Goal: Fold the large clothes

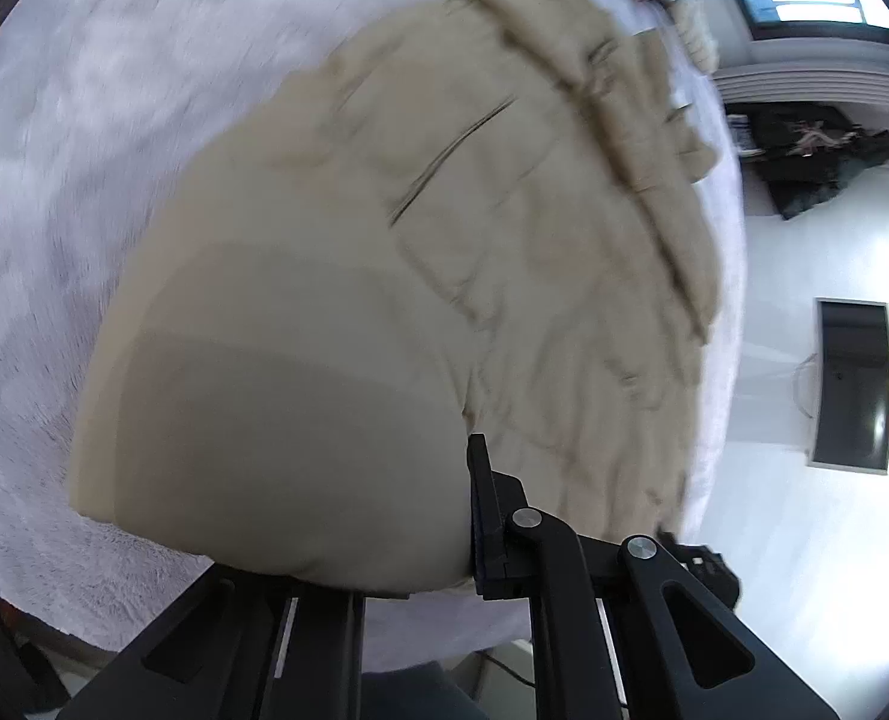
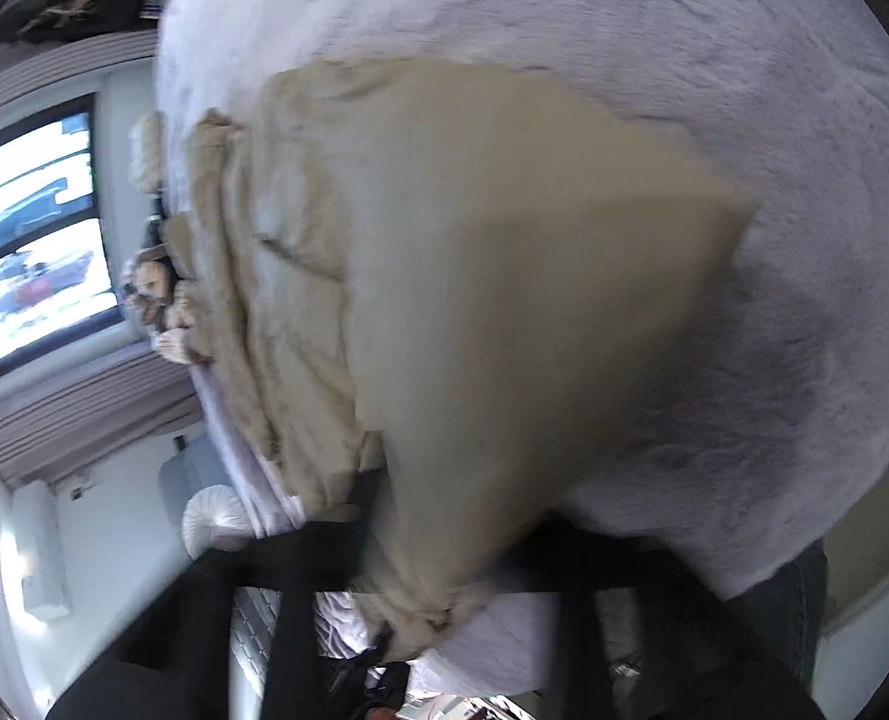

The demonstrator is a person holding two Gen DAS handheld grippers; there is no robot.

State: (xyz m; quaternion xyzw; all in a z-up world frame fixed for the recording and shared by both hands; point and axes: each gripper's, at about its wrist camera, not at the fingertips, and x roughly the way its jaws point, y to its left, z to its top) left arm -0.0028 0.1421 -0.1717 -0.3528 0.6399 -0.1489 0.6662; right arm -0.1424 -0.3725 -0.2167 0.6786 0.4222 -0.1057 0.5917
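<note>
A large beige padded coat lies spread on a white fleecy bed cover, with a section of it lifted towards both cameras. The left gripper has a thick smooth fold of the coat between its fingers; one black finger presses against the fabric's side while the opposite finger is hidden behind the cloth. It appears pinched on the fold. The right gripper also has bunched coat fabric filling the space between its fingers, but that view is heavily blurred, so its hold is judged probable, not confirmed.

Risks from here, in my judgement: the padding is bulky and slippery, so a thick bite may slide out of either claw mid-lift, dropping the fold askew. If the two hands travel unevenly, the carried panel could land crooked or drag the lower layers and the bed cover with it.

Surroundings: soft toys sit at the far edge of the bed just beside the coat's collar end and could be swept by the fold. A window, a wall-mounted screen and dark clothing lie beyond the bed, well apart from the work.
</note>
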